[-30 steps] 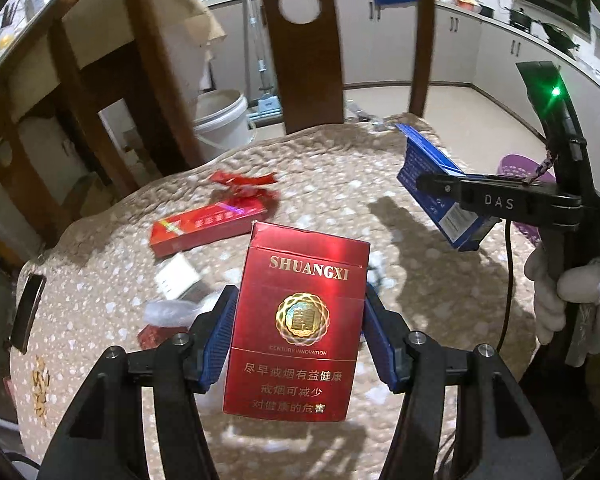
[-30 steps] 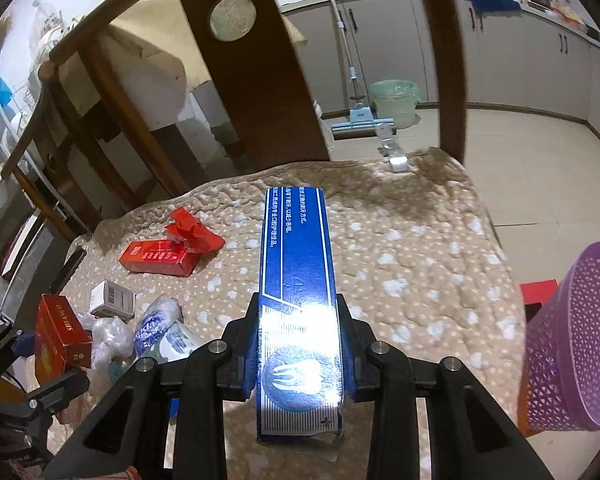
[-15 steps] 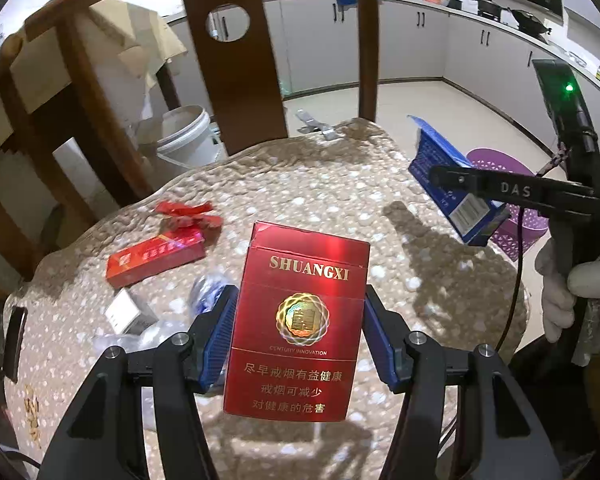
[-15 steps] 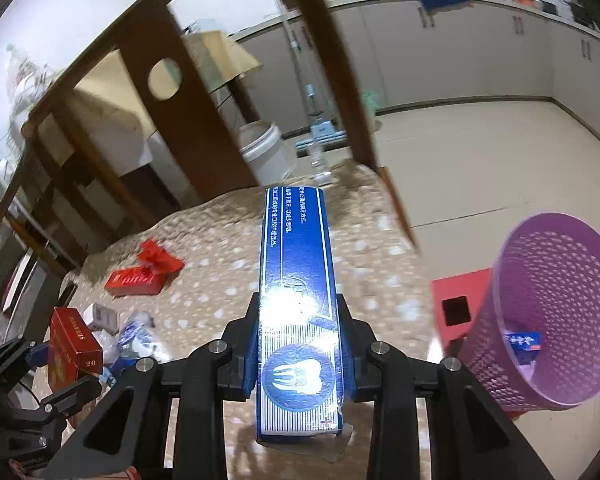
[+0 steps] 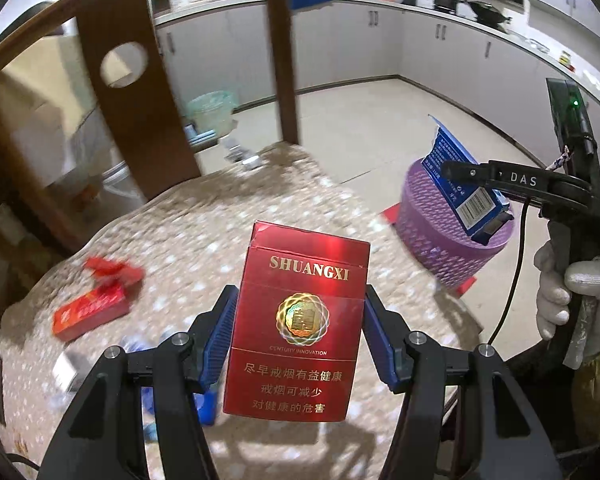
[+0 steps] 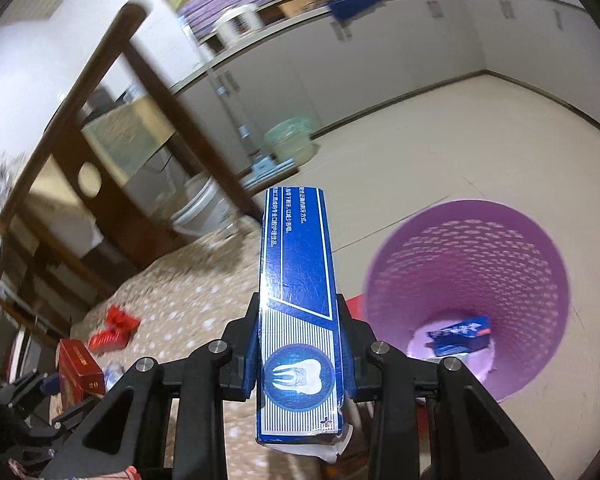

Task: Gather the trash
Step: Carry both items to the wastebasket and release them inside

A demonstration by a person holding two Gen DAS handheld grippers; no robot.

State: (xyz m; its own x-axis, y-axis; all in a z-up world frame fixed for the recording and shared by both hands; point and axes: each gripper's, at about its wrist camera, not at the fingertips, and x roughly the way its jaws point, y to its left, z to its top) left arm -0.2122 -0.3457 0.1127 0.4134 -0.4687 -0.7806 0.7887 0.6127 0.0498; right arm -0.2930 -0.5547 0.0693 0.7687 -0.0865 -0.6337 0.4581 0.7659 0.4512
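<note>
My left gripper [image 5: 298, 322] is shut on a red cigarette pack [image 5: 300, 312] and holds it upright above the patterned table [image 5: 220, 232]. My right gripper [image 6: 298, 344] is shut on a long blue toothpaste box [image 6: 296, 300]. In the left wrist view that box [image 5: 458, 184] hangs over the purple mesh trash basket [image 5: 432, 240] beside the table. In the right wrist view the basket [image 6: 480, 256] lies just right of the box, with a blue wrapper [image 6: 460, 334] on its bottom.
On the table lie a flat red box [image 5: 90, 312], torn red paper [image 5: 112, 268] and small wrappers [image 5: 66, 364]. A wooden chair back [image 5: 140, 92] stands behind the table. A pale bucket [image 5: 212, 114] and kitchen cabinets [image 5: 440, 48] are beyond.
Both grippers have swung right, off the table toward the purple basket. The blue box is now over the basket's rim. Both grips are unchanged.
</note>
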